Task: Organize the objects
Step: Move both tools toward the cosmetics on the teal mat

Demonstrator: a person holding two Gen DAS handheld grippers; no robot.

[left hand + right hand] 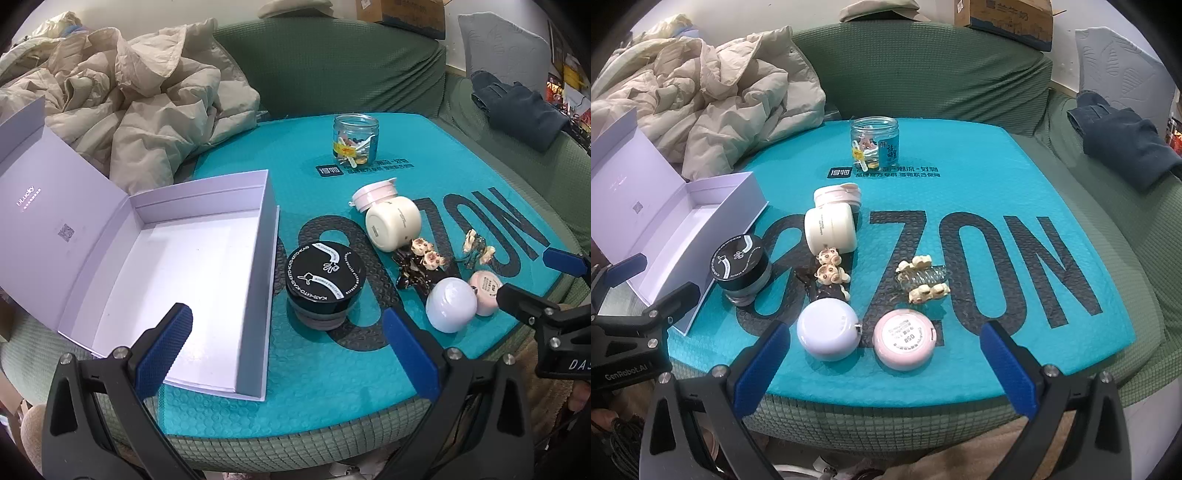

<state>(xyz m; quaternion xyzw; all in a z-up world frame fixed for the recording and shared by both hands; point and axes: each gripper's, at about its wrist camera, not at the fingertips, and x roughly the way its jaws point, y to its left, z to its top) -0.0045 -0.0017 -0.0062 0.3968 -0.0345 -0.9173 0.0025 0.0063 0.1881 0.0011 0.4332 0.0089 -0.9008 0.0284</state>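
Left gripper: jaws spread wide, nothing between them, hovering over the near edge of the teal mat, just in front of the black jar.
Right gripper: jaws wide apart too, empty, hanging over the mat's near edge with the two round cases just ahead.
Lilac round case: near edge of the mat, left of the pink one, close but apart.
Pink round case: near edge, label facing up.
Black-lidded jar: upright, near-left part of the mat, just beside the box's right wall.
White box: open, lid folded back, inside bare, sitting at the mat's left edge.
Dark hair clip: mid-mat, little animal figures on it, just behind the lilac case.
Clear hair clip: mid-mat, right of the dark one, apart from it.
Cream jar: on its side, mid-mat, touching the pink lidded tub behind it.
Clear plastic jar: upright near the far edge, small bits inside.
Beige jacket: heaped on the green sofa beyond the mat's far-left corner.
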